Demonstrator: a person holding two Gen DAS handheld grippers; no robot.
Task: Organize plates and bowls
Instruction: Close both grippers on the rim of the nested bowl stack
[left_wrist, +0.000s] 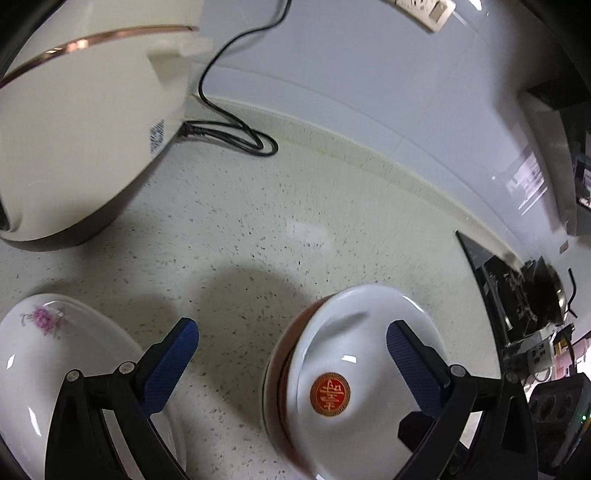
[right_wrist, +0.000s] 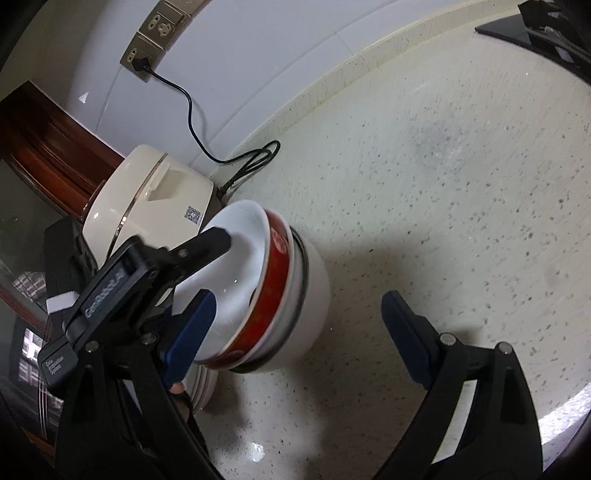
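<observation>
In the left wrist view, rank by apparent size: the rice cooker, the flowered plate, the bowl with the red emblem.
1. Rice cooker, clearly largest.
2. Flowered plate and bowl with the red emblem: look alike in size; both sit close to the camera and are partly cut off, so no ranking.

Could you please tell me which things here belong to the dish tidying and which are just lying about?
Job:
- bowl stack, white bowl with a red emblem on top
- flowered plate
- left gripper and right gripper, both open

Lying about:
- rice cooker
- black cord
- wall sockets
- stove
</observation>
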